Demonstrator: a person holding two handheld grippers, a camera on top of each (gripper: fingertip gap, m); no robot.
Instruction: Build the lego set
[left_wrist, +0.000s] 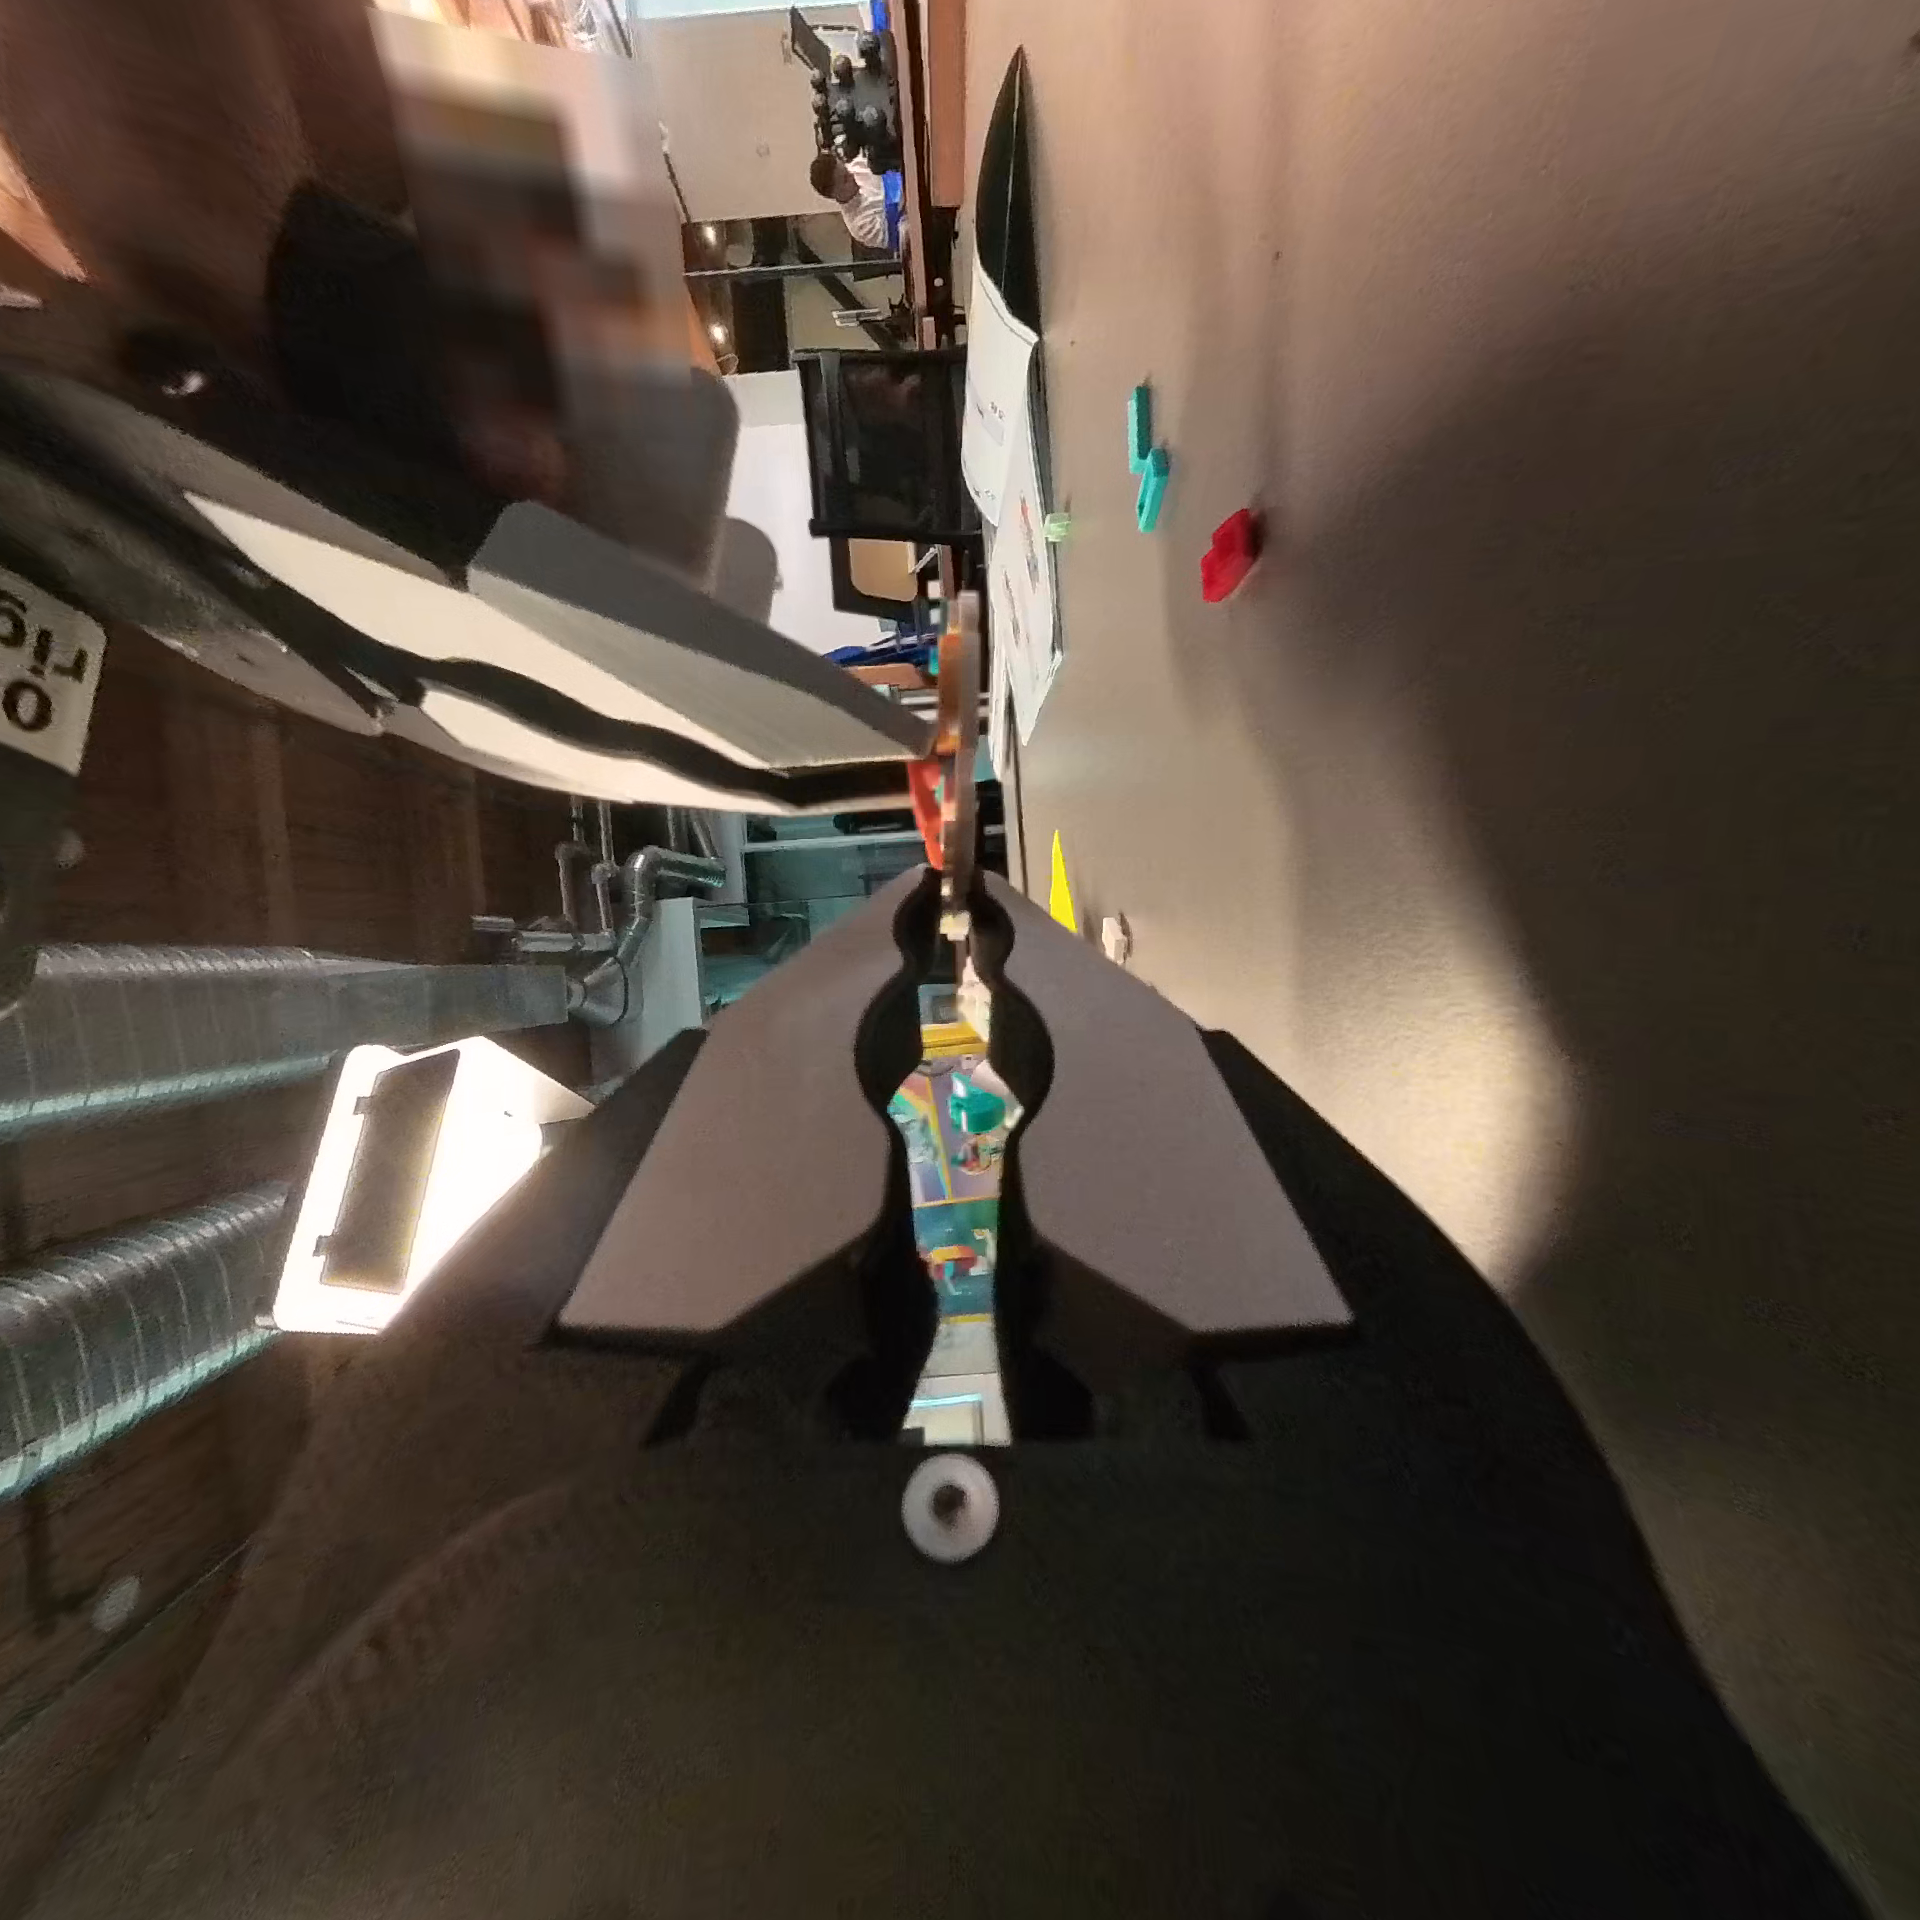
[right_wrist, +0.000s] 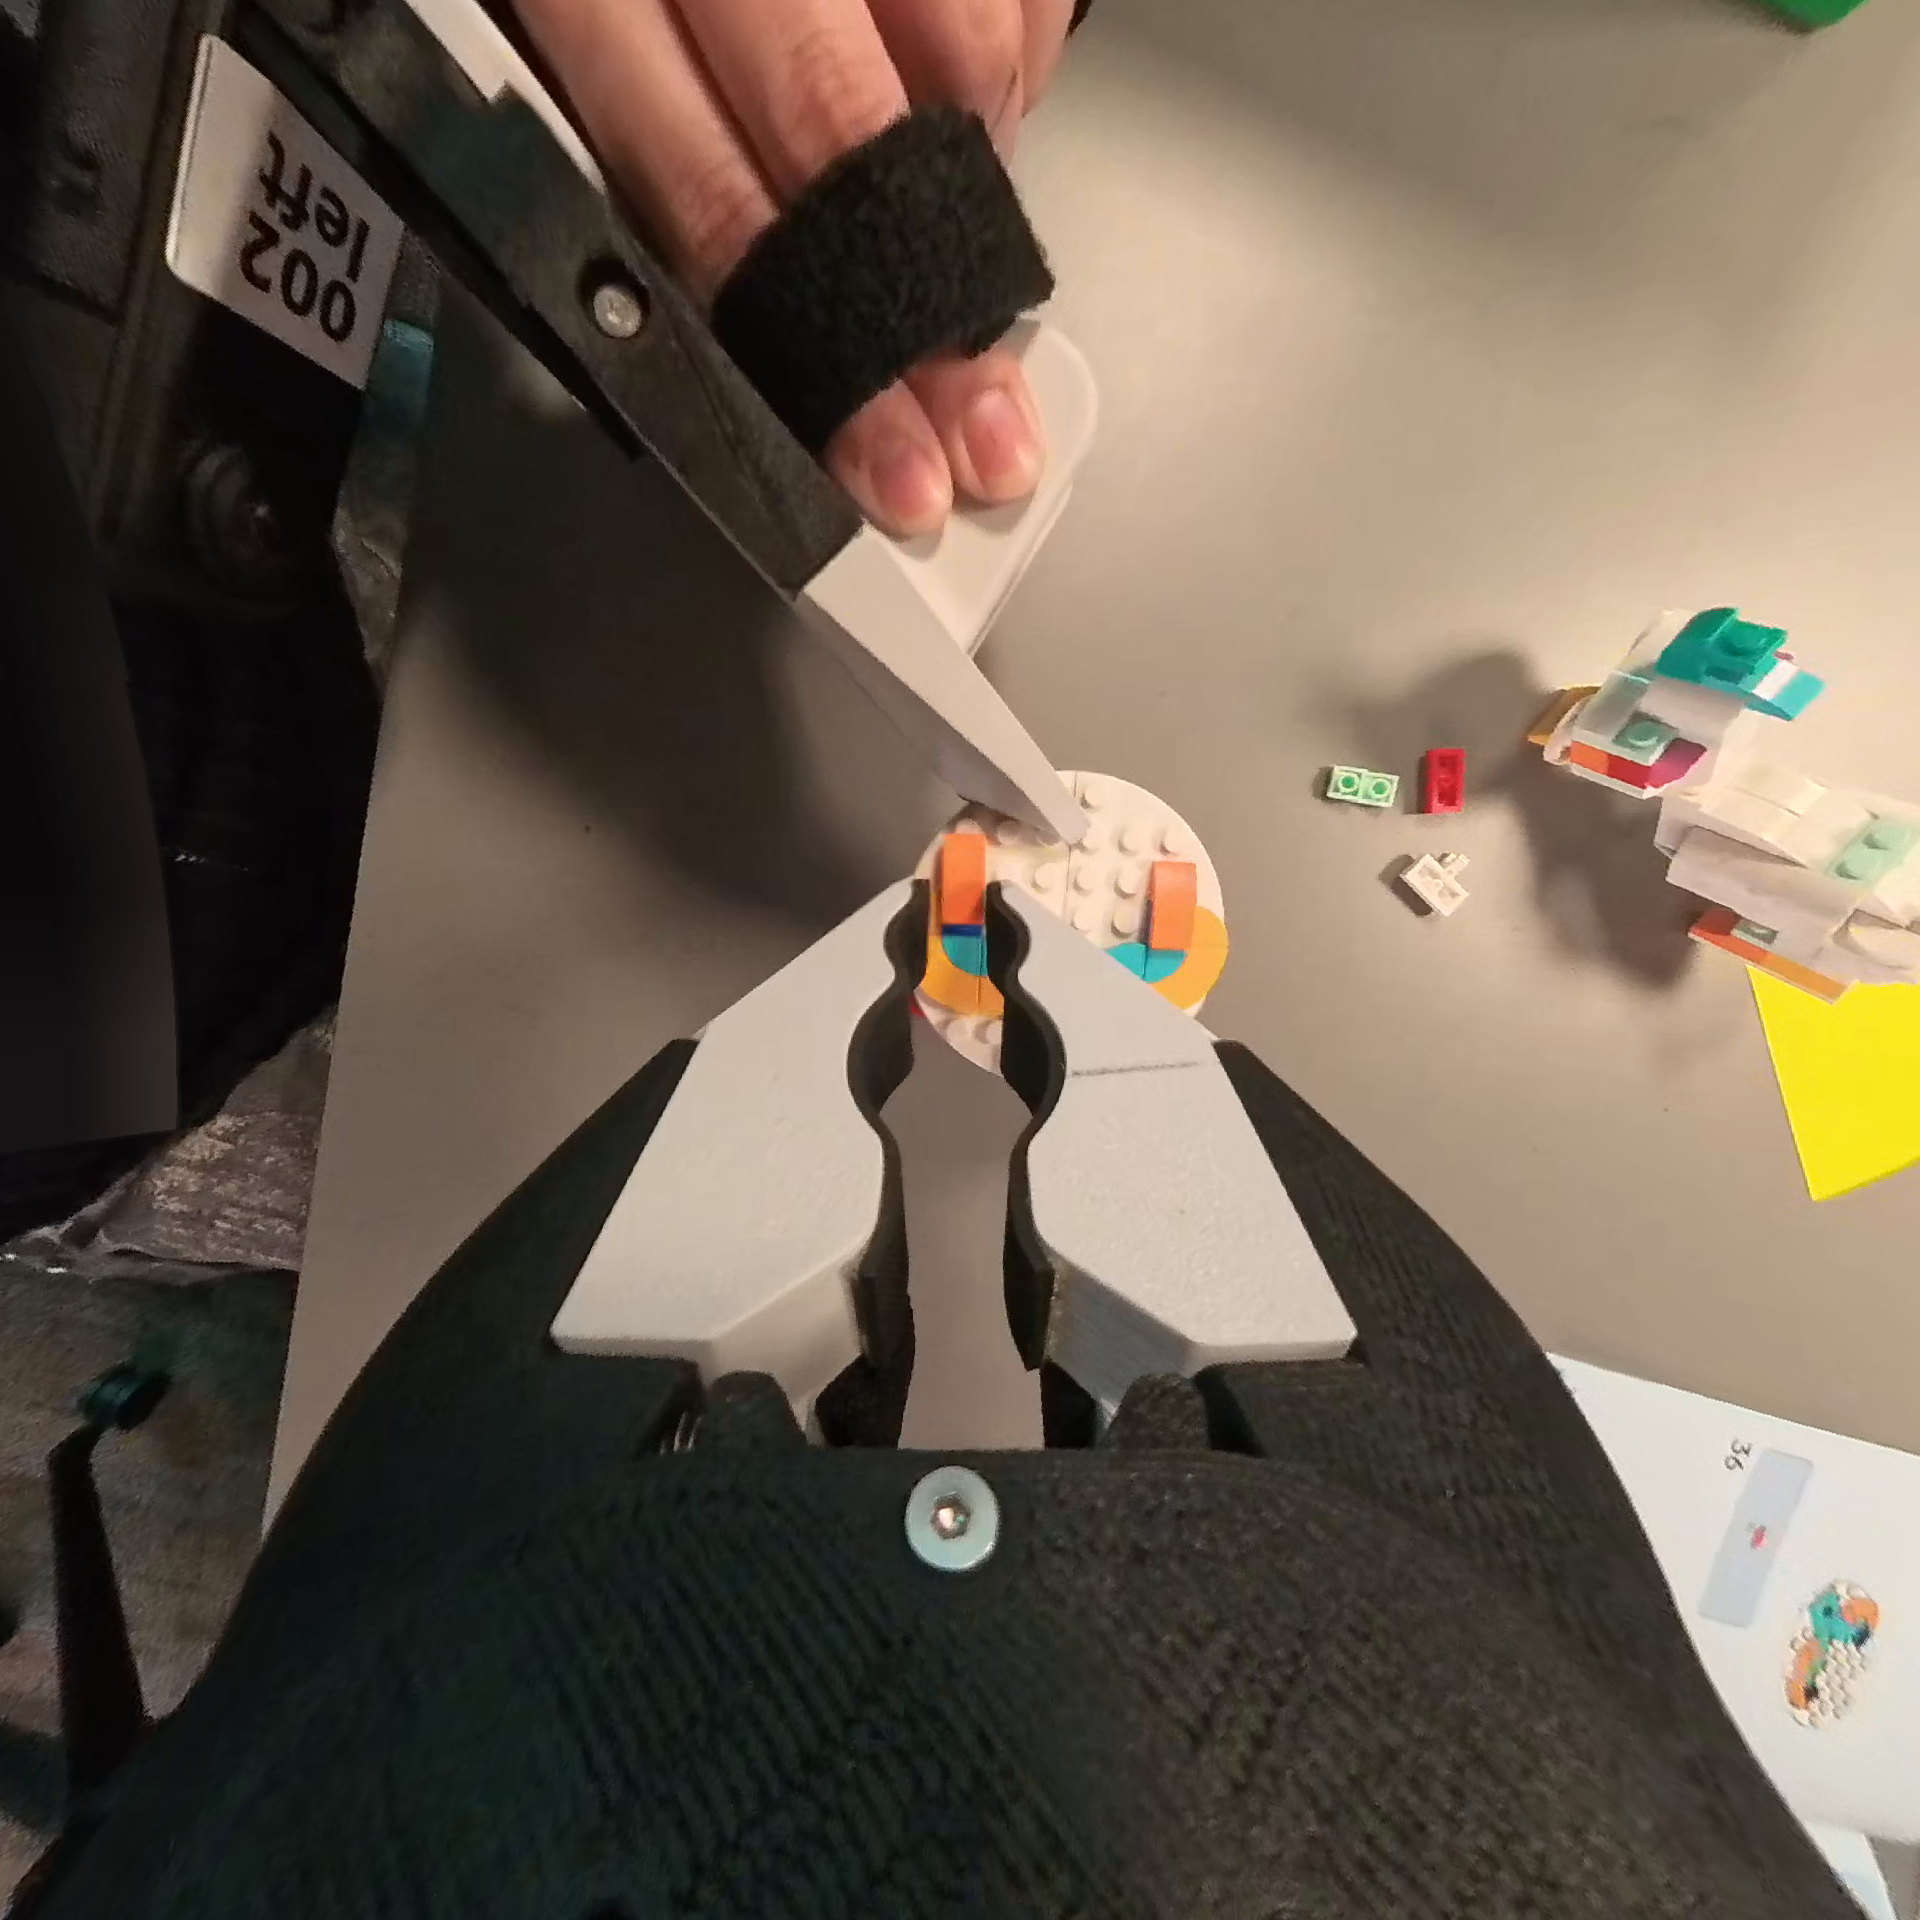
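Note:
A round white studded plate (right_wrist: 1101, 862) carries two orange curved pieces over teal and yellow tiles. My left gripper (right_wrist: 1060, 826) comes in from the upper left and is shut on the plate's rim. In the left wrist view the plate (left_wrist: 961, 717) shows edge-on between the left gripper's (left_wrist: 956, 899) tips. My right gripper (right_wrist: 956, 899) is shut on the left orange piece (right_wrist: 961, 873) on the plate. The other orange piece (right_wrist: 1172, 899) sits free on the right. In the left wrist view the right gripper (left_wrist: 904, 764) reaches the plate from the left.
On the grey table (right_wrist: 1455, 364) lie a part-built white model (right_wrist: 1766, 810), a green plate (right_wrist: 1361, 787), a red brick (right_wrist: 1444, 779), a small white piece (right_wrist: 1434, 883), yellow paper (right_wrist: 1849, 1070) and the instruction booklet (right_wrist: 1766, 1610). Teal pieces (left_wrist: 1148, 457) lie farther off. The tips of both grippers are at nearly the same place. My left gripper's tips are some 11 centimeters from the red brick (right_wrist: 1444, 779).

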